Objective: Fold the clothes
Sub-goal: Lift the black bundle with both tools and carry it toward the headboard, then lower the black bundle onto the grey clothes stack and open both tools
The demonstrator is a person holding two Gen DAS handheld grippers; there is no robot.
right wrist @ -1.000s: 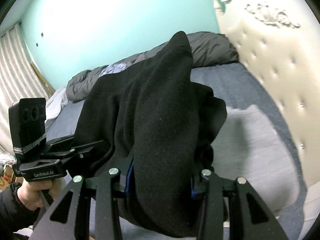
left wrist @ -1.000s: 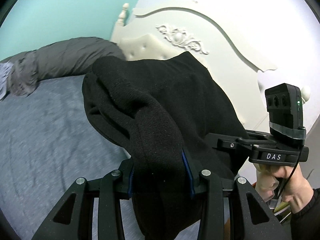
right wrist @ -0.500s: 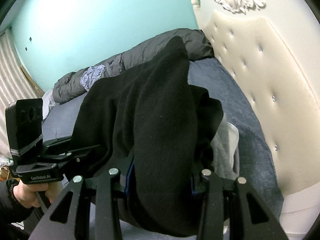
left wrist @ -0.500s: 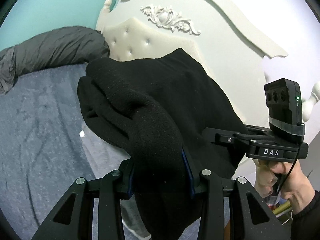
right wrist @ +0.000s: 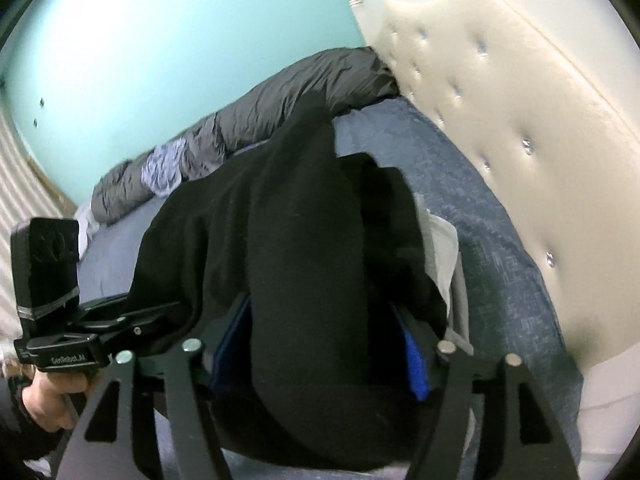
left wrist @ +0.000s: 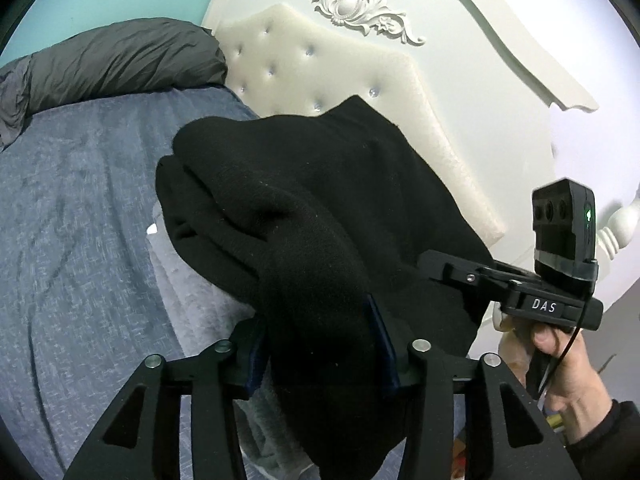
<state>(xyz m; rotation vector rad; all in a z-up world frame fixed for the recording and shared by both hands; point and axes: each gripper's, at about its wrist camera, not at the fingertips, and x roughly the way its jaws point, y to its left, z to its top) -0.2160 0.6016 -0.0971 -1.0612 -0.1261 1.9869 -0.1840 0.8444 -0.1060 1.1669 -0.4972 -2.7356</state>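
Observation:
A folded black fleece garment (left wrist: 320, 208) hangs in the air above the bed, held at both ends. My left gripper (left wrist: 320, 344) is shut on one bunched end of it. My right gripper (right wrist: 316, 340) is shut on the other end of the same garment (right wrist: 304, 248). Each gripper shows in the other's view, the right one (left wrist: 452, 270) and the left one (right wrist: 160, 310), with fingertips buried in the cloth. Under the garment lies a light grey folded cloth (left wrist: 192, 280), which also shows in the right wrist view (right wrist: 442, 248).
The bed has a blue-grey cover (left wrist: 72, 208). A dark grey rolled duvet (left wrist: 120, 60) lies along the far side. A cream tufted headboard (right wrist: 512, 152) stands close by. The wall behind (right wrist: 160, 40) is teal.
Both grippers have carried the black garment towards the headboard. The light grey folded cloth has come into view beneath it. The grip on the garment is unchanged.

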